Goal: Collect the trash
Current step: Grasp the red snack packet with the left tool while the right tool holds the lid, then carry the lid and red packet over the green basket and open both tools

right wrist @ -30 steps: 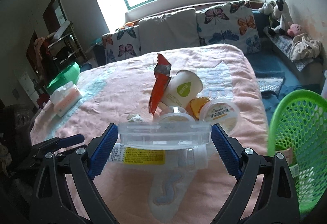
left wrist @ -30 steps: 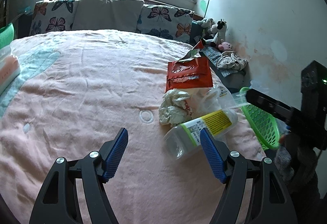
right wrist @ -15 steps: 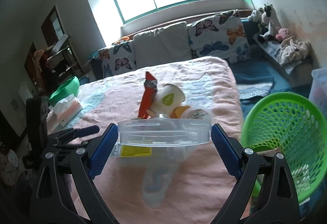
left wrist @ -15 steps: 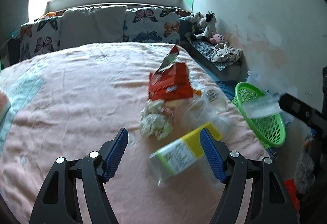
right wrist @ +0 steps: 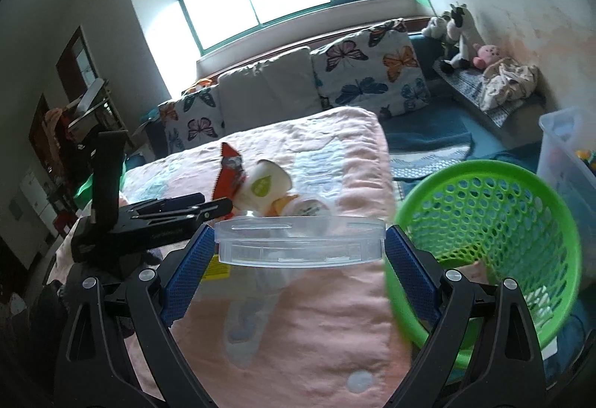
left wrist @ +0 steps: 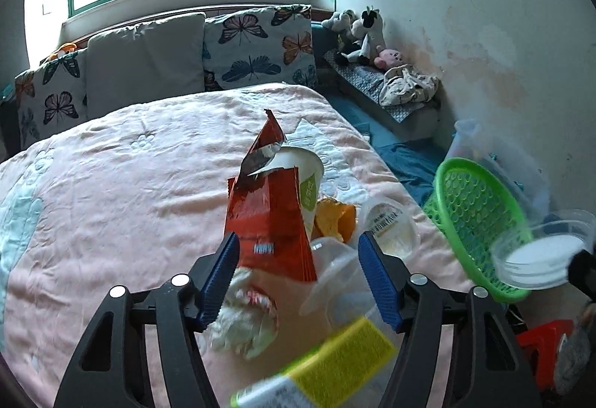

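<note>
A pile of trash lies on the pink bed: a red snack bag (left wrist: pixel 268 222), a white paper cup (left wrist: pixel 309 177), orange peel (left wrist: pixel 335 218), a small sealed cup (left wrist: pixel 391 225), crumpled paper (left wrist: pixel 246 318) and a yellow-labelled bottle (left wrist: pixel 327 363). My left gripper (left wrist: pixel 300 277) is closing; the bag's lower end and a clear plastic cup (left wrist: pixel 335 281) sit between its pads, which do not press on them. My right gripper (right wrist: pixel 300 248) is shut on a clear plastic container (right wrist: pixel 300 240), held beside the green basket (right wrist: pixel 484 222). The left gripper (right wrist: pixel 208 205) shows at left.
The green basket (left wrist: pixel 476 214) stands off the bed's right edge. A clear storage bin (right wrist: pixel 566 155) and a red stool (left wrist: pixel 540 341) are near it. Butterfly pillows (left wrist: pixel 257 43) line the bed head; plush toys (left wrist: pixel 361 32) sit by the wall.
My left gripper moved over the trash pile and its jaws narrowed around the red bag's lower end. My right gripper carried the clear container toward the green basket.
</note>
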Motion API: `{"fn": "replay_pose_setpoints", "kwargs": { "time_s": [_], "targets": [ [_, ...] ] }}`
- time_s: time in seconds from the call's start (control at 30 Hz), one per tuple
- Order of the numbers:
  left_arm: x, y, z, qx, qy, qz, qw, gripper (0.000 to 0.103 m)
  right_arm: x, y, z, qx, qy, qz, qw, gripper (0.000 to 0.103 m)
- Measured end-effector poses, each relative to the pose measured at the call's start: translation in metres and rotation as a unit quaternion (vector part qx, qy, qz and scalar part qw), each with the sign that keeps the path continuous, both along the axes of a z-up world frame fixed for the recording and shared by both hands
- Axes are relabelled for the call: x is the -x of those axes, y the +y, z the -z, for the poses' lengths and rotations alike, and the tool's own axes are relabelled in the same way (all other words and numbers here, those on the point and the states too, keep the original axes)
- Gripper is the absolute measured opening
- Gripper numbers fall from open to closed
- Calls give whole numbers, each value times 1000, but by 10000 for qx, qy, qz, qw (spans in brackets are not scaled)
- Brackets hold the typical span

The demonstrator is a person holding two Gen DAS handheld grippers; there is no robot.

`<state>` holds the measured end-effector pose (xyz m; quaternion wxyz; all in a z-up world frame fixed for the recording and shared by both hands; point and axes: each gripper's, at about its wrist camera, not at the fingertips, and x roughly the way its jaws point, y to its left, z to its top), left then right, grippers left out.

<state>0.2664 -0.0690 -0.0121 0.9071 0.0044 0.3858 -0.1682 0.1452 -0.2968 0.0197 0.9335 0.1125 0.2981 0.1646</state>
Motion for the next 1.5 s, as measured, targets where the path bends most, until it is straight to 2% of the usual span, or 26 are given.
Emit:
{"fn": "replay_pose_setpoints", "kwargs": {
  "time_s": [0.17,0.27,0.4,0.53,0.9,1.1,1.27,1.5],
  "targets": [
    [-15,3,5,114,121,-128,9998,49,1,-14,3,-23,46,143,9999,91],
    [-18,7,6,206,164,-162,9995,37,2,-21,5,-41,61,200,9998,91],
    [-17,11,3,205,59,-152,9997,24,1,-26,8,-44,87,228,9997,91],
    [-8,11,-5,42,-139,-200,9997,18,3,-28,8,-43,76,246,9997,91],
    [27,10,-49,198,-622,-68,9978,15,11,-52,5,-10,2,525,9986,91],
    [42,-10,-73,594,-675,300,9955,15,10,-80,14,160,137,871,9960,91],
    [51,-43,-78,798,-621,704,9924,15,6,-109,33,174,395,1184,9920,91],
    [56,-97,-65,892,-388,1190,9881,15,3,-133,66,110,772,1384,9873,91]
  ]
}}
